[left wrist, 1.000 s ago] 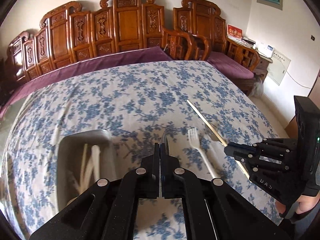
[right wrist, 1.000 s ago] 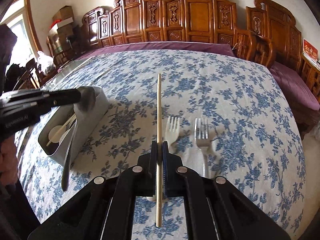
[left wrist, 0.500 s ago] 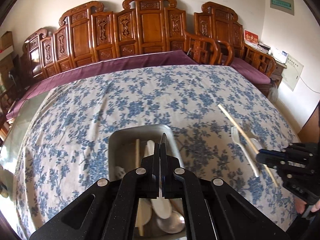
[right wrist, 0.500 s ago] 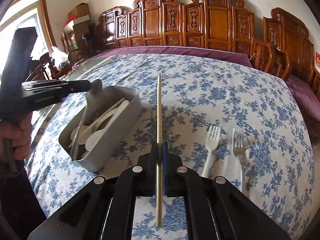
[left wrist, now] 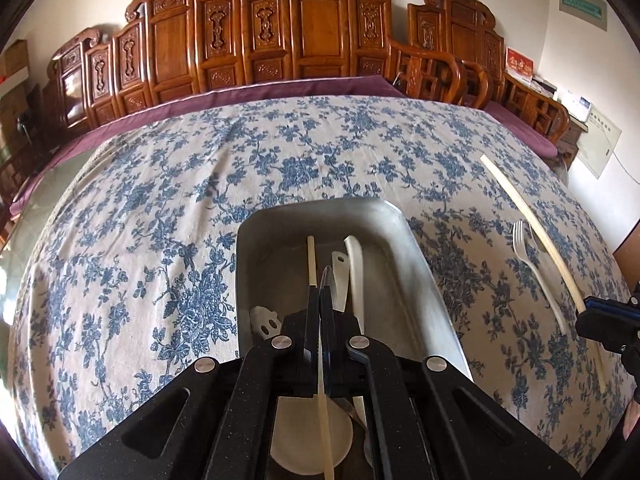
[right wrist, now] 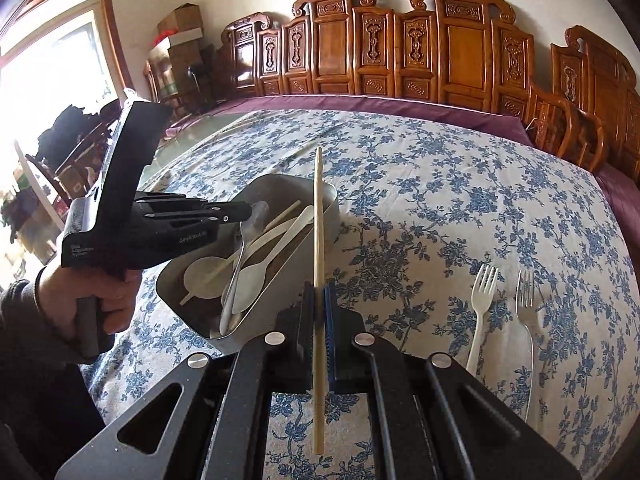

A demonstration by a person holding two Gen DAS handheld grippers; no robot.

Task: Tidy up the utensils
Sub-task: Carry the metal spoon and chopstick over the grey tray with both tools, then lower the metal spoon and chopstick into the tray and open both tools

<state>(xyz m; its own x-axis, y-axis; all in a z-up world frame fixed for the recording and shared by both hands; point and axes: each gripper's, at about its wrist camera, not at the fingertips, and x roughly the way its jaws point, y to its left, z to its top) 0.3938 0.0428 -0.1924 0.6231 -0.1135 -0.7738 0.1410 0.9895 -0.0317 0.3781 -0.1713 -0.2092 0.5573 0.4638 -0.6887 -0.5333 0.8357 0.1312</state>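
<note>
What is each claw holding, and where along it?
Right claw grips a chopstick near its lower end. Left claw pinches a metal spoon at its bowl.

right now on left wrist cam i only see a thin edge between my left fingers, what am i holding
Observer: A metal spoon. The left gripper pinches it at the bowl, and the handle slants down into the metal tray.
Operator: is the handle end touching anything
Observer: Its end sits low among the white spoons. I cannot tell whether it touches them.
Operator: the chopstick hides something by the white fork, what is it
Observer: A metal fork. It lies on the cloth beside the white fork, on the side away from the tray, and apart from it.
</note>
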